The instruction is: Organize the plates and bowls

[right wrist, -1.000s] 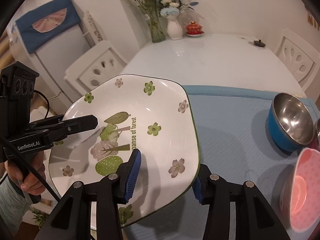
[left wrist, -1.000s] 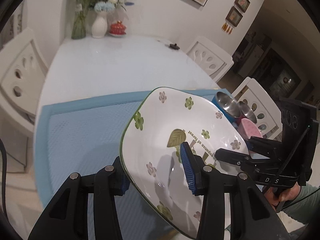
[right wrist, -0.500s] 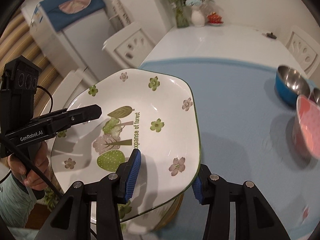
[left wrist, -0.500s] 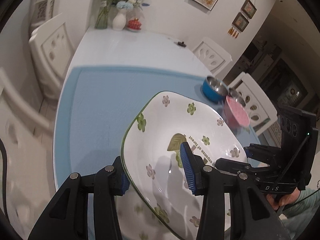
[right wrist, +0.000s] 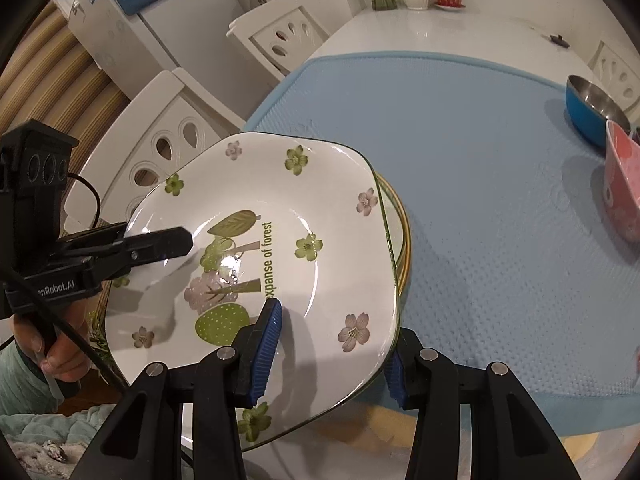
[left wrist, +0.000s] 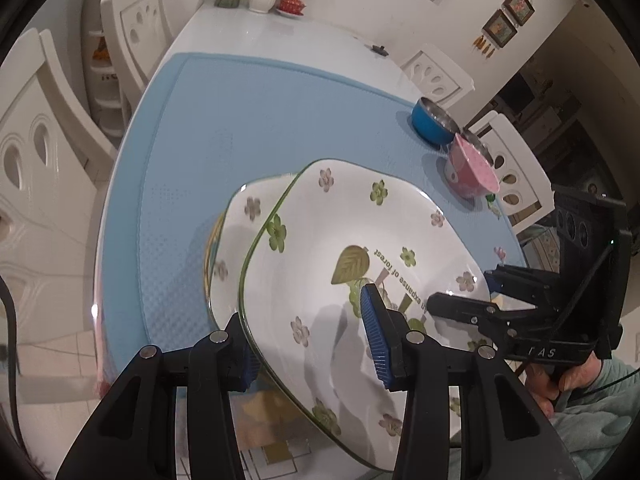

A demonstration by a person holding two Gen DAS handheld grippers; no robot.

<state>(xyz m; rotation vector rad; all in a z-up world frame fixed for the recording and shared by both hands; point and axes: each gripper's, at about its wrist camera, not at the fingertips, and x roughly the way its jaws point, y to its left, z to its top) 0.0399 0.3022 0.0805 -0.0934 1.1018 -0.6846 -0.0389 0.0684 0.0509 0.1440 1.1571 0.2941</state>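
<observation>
Because I have the flowered plate (right wrist: 280,240) pinched by opposite rims, left gripper (left wrist: 308,344) and right gripper (right wrist: 328,354) each clamped on an edge, and hanging above the stacked plates (left wrist: 236,220) at the counter's near edge, uneven lowering could chip it or nudge that stack off. Beneath lies a dimpled blue mat (right wrist: 460,128); white chairs (left wrist: 36,128) ring the counter (right wrist: 440,28), bowls (left wrist: 472,168) well apart.

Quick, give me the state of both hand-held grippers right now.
Left hand-held gripper: closed on the floral plate rim.
Right hand-held gripper: closed on the same plate's opposite rim.
</observation>
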